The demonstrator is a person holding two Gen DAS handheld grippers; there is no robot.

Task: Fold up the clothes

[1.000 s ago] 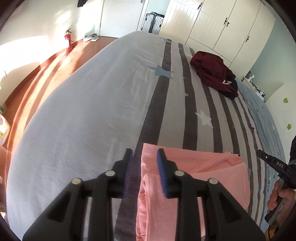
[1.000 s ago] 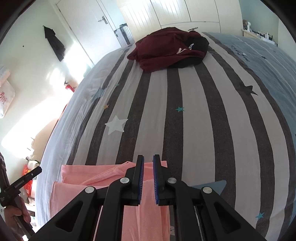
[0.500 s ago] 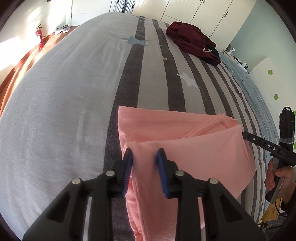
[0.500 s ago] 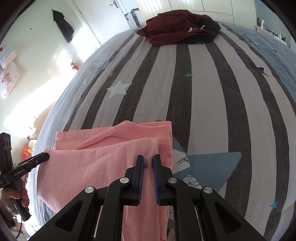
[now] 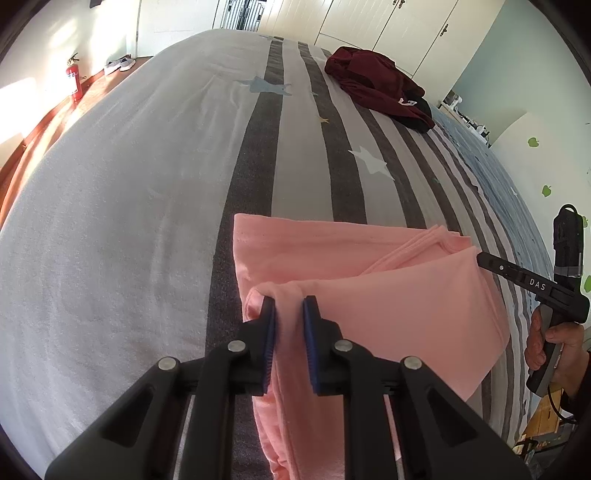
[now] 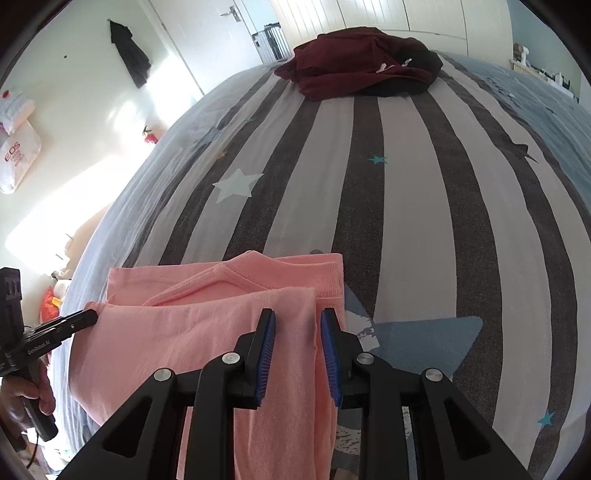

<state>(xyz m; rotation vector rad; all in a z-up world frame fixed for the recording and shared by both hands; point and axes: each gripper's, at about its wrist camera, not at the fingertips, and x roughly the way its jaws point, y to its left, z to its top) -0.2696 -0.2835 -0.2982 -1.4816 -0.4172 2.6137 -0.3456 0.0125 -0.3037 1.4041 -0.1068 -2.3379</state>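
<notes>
A pink garment (image 5: 388, 295) lies folded near the front edge of the striped bed (image 5: 295, 147). My left gripper (image 5: 289, 306) is at its left edge. Its jaws are closing, and a raised ridge of the pink cloth is pinched between the blue pads. In the right wrist view, my right gripper (image 6: 297, 317) rests over the right edge of the pink garment (image 6: 184, 332). Its jaws are opening: the cloth lies flat between the pads, and they do not press on it. Each gripper's tip shows in the other's view, held by a hand (image 5: 554, 343).
A heap of maroon and black clothes (image 6: 362, 70) sits at the far end of the bed. A red fire extinguisher (image 5: 75, 83) stands by the left wall on the wooden floor. White wardrobe doors (image 5: 424, 33) lie beyond the bed. A dark garment (image 6: 129, 55) hangs on the wall.
Both grippers came down onto the pink garment. The left jaws narrowed around a fold of it. The right jaws, shut before, have spread apart over the cloth.
</notes>
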